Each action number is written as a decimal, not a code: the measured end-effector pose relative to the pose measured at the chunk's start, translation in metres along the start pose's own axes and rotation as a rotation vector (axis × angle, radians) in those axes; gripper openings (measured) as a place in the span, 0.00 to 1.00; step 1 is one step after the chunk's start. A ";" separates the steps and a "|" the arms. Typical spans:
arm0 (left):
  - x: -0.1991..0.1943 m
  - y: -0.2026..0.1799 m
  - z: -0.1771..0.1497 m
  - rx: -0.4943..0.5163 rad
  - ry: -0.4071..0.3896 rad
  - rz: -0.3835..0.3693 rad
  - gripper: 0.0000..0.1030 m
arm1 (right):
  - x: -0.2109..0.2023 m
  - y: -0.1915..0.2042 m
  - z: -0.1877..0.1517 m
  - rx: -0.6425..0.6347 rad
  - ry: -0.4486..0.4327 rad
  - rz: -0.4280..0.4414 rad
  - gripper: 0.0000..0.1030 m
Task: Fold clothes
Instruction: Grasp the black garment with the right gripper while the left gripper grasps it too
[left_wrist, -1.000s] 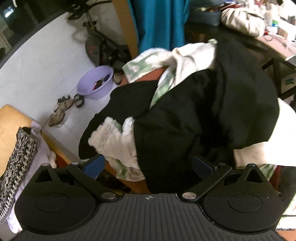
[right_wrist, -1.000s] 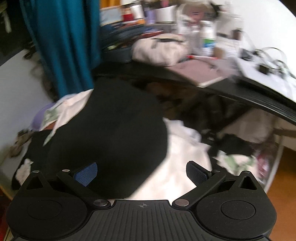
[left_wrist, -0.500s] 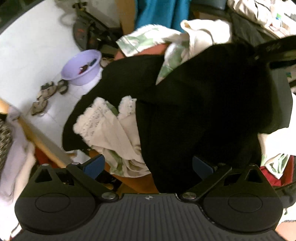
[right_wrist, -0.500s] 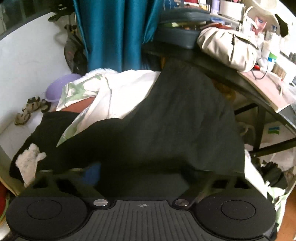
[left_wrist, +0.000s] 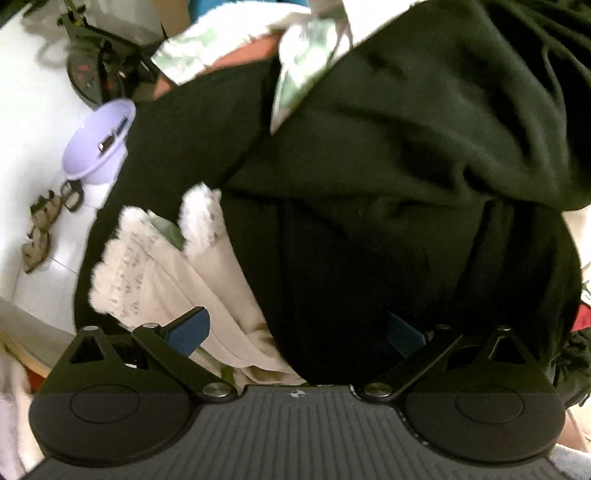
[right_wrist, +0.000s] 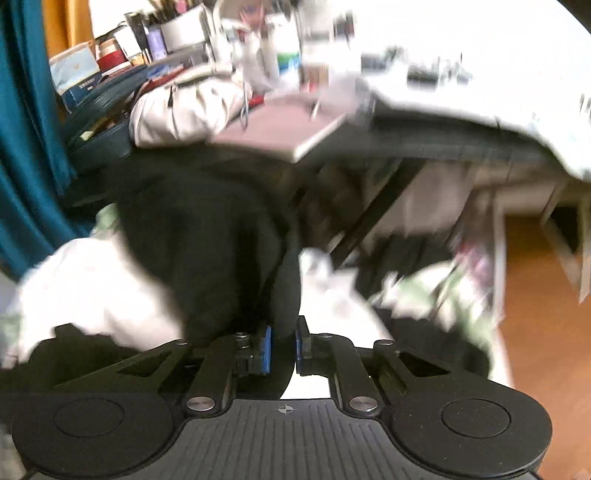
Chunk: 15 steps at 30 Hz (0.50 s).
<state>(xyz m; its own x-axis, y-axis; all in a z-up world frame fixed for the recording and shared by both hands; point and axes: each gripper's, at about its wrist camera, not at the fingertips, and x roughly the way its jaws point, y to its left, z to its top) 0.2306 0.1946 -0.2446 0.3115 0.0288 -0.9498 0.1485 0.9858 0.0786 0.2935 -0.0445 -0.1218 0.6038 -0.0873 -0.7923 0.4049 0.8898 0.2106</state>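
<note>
Two grippers work the black garment (left_wrist: 388, 177) heaped on the clothes pile: our right gripper (right_wrist: 282, 350) is closing on a fold, our left gripper (left_wrist: 295, 332) hangs wide open above (holding nothing), so next we judge it must pinch a second edge.

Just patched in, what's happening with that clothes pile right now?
The right gripper is closing its jaws on a fold of the black garment, which sits between the pads. The left gripper hangs wide open over the same black garment, beside a cream lace-trimmed piece. Nothing is folded yet.
</note>
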 end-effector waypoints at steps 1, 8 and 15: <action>0.003 0.001 -0.001 -0.002 0.009 -0.016 0.99 | 0.003 0.000 -0.004 0.025 0.019 0.035 0.20; 0.022 -0.007 -0.007 0.062 0.037 -0.095 0.99 | 0.032 0.013 -0.037 0.191 0.141 0.106 0.78; 0.020 -0.010 -0.011 0.085 0.006 -0.128 0.57 | 0.053 0.022 -0.064 0.288 0.249 0.124 0.40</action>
<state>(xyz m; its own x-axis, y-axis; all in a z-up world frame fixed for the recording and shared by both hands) 0.2250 0.1872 -0.2683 0.2795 -0.0947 -0.9555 0.2652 0.9640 -0.0179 0.2908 -0.0010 -0.1959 0.4899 0.1559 -0.8577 0.5364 0.7217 0.4376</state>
